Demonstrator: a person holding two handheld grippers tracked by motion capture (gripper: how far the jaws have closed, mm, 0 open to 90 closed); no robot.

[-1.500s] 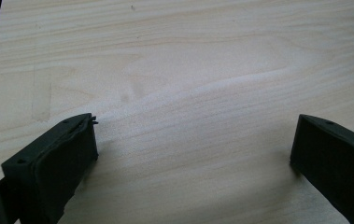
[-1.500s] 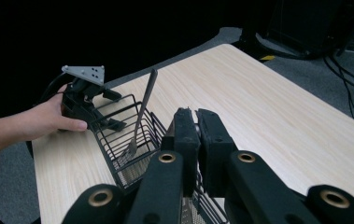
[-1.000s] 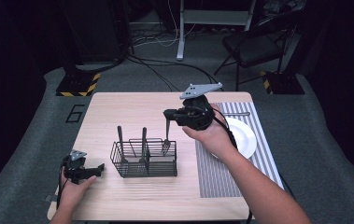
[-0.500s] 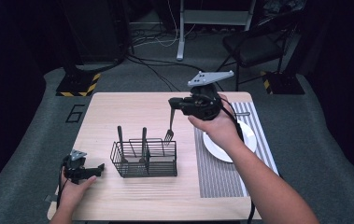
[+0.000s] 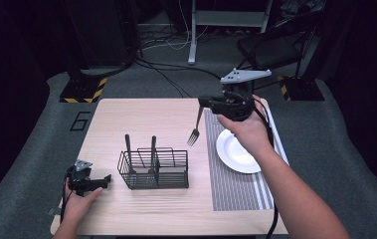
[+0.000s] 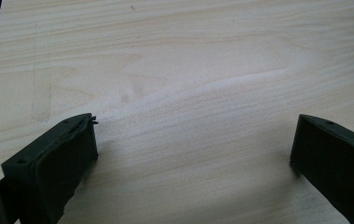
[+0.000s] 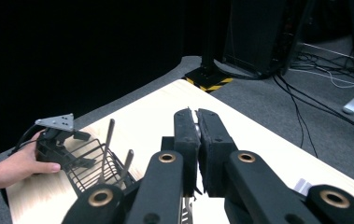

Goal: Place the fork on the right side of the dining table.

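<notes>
Two grippers: your right gripper (image 5: 202,103) clamps a fork (image 5: 194,130), seemingly by its handle, above the table (image 5: 141,114); left gripper (image 5: 107,178) gapes wide.

The right gripper (image 7: 197,135) has its two black jaws pressed together around a thin strip of metal, the fork (image 7: 194,122), seen edge-on between the pads. Beyond lies the pale wooden table (image 7: 258,140). To the left stands a black wire basket (image 7: 88,161) with two upright dark handles (image 7: 107,140), and just beside it a hand holds the left gripper (image 7: 55,137).
</notes>
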